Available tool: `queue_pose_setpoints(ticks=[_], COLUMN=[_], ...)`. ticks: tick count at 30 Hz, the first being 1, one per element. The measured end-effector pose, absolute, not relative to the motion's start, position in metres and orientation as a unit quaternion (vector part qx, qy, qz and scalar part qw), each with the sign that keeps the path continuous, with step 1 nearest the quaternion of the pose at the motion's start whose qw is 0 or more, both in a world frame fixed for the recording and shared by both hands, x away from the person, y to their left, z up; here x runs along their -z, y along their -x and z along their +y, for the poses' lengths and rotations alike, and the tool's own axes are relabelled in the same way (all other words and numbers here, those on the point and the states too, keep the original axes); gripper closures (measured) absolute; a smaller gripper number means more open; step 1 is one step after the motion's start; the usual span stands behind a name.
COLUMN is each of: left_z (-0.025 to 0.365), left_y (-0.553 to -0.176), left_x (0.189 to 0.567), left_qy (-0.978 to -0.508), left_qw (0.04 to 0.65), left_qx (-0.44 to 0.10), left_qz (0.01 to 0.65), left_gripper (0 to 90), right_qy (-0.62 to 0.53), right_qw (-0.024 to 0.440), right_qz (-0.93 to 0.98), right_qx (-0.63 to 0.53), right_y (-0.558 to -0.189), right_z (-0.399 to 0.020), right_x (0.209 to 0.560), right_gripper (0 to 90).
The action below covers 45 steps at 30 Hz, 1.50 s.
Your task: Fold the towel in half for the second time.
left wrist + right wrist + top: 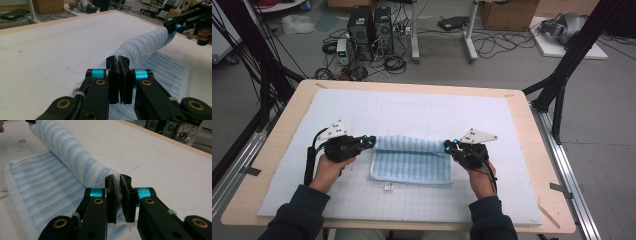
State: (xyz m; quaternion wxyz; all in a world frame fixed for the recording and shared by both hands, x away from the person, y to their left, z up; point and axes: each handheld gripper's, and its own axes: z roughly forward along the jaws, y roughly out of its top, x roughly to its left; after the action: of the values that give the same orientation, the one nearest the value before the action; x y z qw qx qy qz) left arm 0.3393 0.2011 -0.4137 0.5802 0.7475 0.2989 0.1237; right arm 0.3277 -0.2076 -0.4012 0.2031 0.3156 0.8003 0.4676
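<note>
Both grippers, left (pixel 371 141) and right (pixel 447 147), pinch the towel's (pixel 412 167) rolled edge (lifted)

**Table and what lies on it**

A light wooden table (pixel 282 130) carries a white gridded foam mat (pixel 412 112). On the mat's near middle lies a blue striped towel (pixel 412 167), far edge rolled; a small white tag (pixel 388 187) sits just before it.

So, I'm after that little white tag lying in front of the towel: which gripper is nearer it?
Left, narrowly. The left gripper and right gripper pinch the towel roll's ends; the tag lies left of centre.
</note>
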Motion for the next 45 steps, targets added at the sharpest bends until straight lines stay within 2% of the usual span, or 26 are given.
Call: queue_pose_setpoints(ticks=[17, 20, 21, 22, 24, 25, 28, 30, 36, 45], left_z=[0.202, 0.204, 0.205, 0.205, 0.205, 0.205, 0.199, 0.193, 0.179, 0.179], left_y=[-0.296, -0.293, -0.292, -0.293, -0.295, -0.296, -0.303, -0.309, -0.314, -0.307], left_x=[0.437, 0.438, 0.437, 0.435, 0.429, 0.426, 0.423, 0.426, 0.445, 0.450], left_qy=[-0.778, -0.775, -0.768, -0.761, -0.742, -0.739, -0.745, -0.757, -0.792, -0.818], left_qw=[0.555, 0.558, 0.568, 0.573, 0.586, 0.589, 0.580, 0.564, 0.506, 0.463], left_qx=[-0.108, -0.102, -0.095, -0.094, -0.093, -0.098, -0.107, -0.103, -0.085, -0.080], left_qz=[0.276, 0.277, 0.282, 0.290, 0.313, 0.312, 0.311, 0.314, 0.331, 0.333], left_gripper=[86.7, 85.6, 83.2, 70.8, 55.3, 54.2, 54.2, 57.3, 67.6, 72.2], right_qy=[-0.295, -0.291, -0.293, -0.297, -0.307, -0.310, -0.316, -0.326, -0.349, -0.346], right_qw=[0.194, 0.191, 0.192, 0.191, 0.195, 0.198, 0.210, 0.211, 0.186, 0.155], right_qz=[0.813, 0.813, 0.812, 0.807, 0.792, 0.784, 0.778, 0.782, 0.814, 0.843], right_qx=[-0.463, -0.466, -0.468, -0.473, -0.490, -0.501, -0.501, -0.487, -0.425, -0.380], right_y=[-0.284, -0.277, -0.276, -0.273, -0.271, -0.269, -0.270, -0.274, -0.289, -0.283], right_z=[-0.211, -0.212, -0.213, -0.215, -0.219, -0.222, -0.222, -0.219, -0.201, -0.195], right_x=[0.422, 0.424, 0.424, 0.422, 0.416, 0.412, 0.403, 0.405, 0.428, 0.442], right_gripper=[84.0, 80.2, 77.7, 71.8, 66.1, 65.6, 64.8, 65.9, 69.6, 69.2])
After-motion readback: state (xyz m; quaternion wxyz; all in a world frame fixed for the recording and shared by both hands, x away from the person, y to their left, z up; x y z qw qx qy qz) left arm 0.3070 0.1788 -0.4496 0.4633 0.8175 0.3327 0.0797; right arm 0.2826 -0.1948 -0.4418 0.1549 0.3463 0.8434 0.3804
